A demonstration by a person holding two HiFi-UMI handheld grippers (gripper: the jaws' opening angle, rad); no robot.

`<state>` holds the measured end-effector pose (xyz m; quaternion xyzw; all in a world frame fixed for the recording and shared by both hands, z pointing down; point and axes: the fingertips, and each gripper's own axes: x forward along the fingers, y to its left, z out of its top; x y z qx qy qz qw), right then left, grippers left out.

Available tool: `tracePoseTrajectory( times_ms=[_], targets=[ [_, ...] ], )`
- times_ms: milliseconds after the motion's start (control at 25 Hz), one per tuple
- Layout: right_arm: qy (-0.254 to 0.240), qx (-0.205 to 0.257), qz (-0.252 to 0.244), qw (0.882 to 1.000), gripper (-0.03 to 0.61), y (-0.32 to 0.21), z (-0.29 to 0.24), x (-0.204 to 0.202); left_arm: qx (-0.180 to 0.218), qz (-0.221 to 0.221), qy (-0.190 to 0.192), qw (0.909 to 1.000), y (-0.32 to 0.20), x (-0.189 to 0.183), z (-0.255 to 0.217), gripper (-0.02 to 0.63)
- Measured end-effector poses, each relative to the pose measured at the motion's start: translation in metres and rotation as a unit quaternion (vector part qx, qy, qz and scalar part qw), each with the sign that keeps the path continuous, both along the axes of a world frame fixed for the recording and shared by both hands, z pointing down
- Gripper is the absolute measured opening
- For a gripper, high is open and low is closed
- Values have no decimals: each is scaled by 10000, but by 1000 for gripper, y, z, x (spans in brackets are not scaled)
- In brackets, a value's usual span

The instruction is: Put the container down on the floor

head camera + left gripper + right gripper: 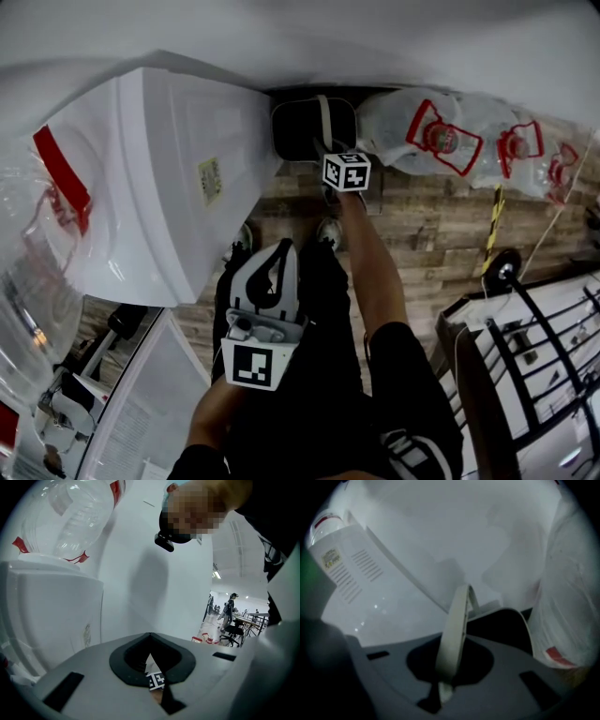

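1. The right gripper [445, 692] has its jaws pinched on the pale handle [455, 630] of the dark container [298, 127].
2. The container hangs low at the far end, against the white wall [394, 42]. I cannot tell whether it touches the floor [427, 220].
3. The left gripper [282, 247], nearer, has its jaws together with nothing between them.
4. A white water dispenser [155, 178] stands to the left and clear water bottles [441, 136] lie to the right, on wood-plank flooring.

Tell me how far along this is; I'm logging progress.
Done: the dark container looks at floor level beside the white dispenser. In hand: the right tool grips its pale handle. Remaining: confirm it rests, then let go.
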<state>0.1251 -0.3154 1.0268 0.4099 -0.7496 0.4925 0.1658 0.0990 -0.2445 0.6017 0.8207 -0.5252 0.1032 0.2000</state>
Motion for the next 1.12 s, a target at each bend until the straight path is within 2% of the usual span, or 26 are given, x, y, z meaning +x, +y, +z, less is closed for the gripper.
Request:
tracePoseTrajectory(
  times_ms=[160, 320, 600, 960, 1120],
  targets=[
    [165, -30, -19, 9999, 37, -2, 8, 11, 9, 21, 9, 10000, -2, 3, 2, 26],
    [602, -172, -132, 9979, 36, 4, 18, 24, -12, -29, 67, 10000, -2, 6, 0, 26],
    [1148, -171, -209, 9930, 35, 6, 21, 16, -17, 17, 73, 10000, -1, 4, -2, 26],
    [886, -182, -229, 9956, 35, 7, 11, -7, 34, 20, 66, 10000, -2, -5, -4, 27],
    [647, -136, -33, 9978, 35, 10, 7, -14, -13, 66, 98, 9999, 0, -5, -2, 26]
  ],
)
